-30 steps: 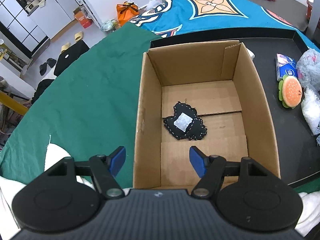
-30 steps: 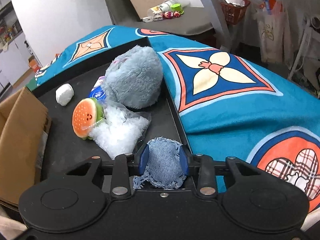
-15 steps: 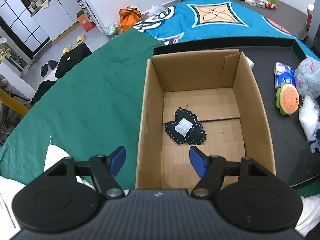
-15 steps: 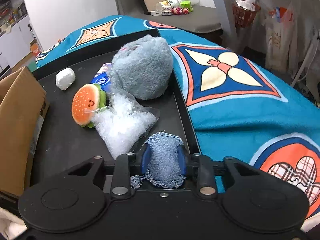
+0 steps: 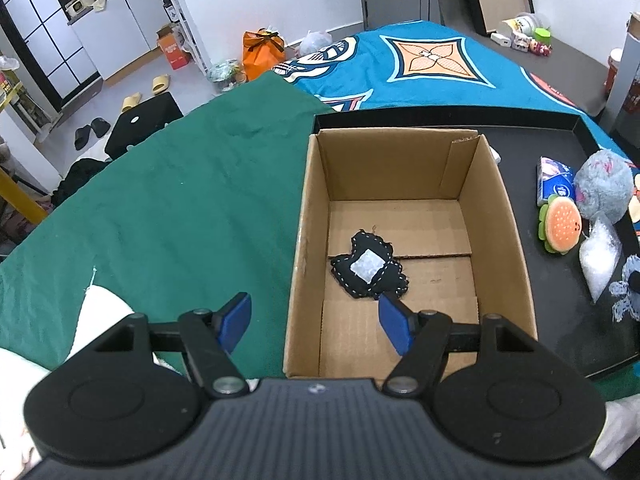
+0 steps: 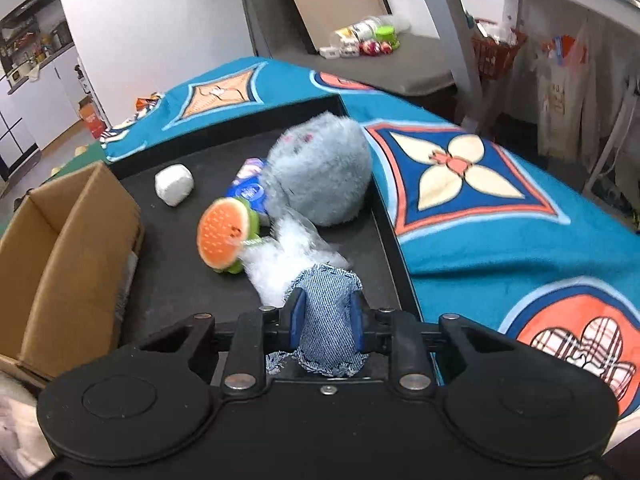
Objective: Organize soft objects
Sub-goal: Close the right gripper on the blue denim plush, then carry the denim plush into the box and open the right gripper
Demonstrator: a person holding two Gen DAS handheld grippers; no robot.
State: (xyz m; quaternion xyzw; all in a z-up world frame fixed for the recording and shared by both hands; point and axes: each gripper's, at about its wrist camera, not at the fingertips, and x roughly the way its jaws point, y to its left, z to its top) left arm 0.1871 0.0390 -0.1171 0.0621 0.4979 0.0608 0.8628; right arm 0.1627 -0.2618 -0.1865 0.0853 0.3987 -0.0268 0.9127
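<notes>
Black tray (image 6: 168, 280) on a bright blanket holds the cardboard box (image 5: 516, 240); inside lies a black stitched cushion (image 5: 370, 270); the left gripper (image 5: 315, 322) hovers with fingers spread (nothing between them); the right gripper (image 6: 326, 316) clamps a denim pouch (image 6: 328, 320) above the tray.

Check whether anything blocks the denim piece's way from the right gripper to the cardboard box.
Nothing visible does. The right gripper holds the denim piece above the black tray; the cardboard box is open-topped, holding only a black stitched plush.

Frayed denim pouch (image 6: 328, 316) clamped upright; black stitched cushion (image 5: 369, 267) lies flat in cardboard box (image 5: 516, 240)
</notes>
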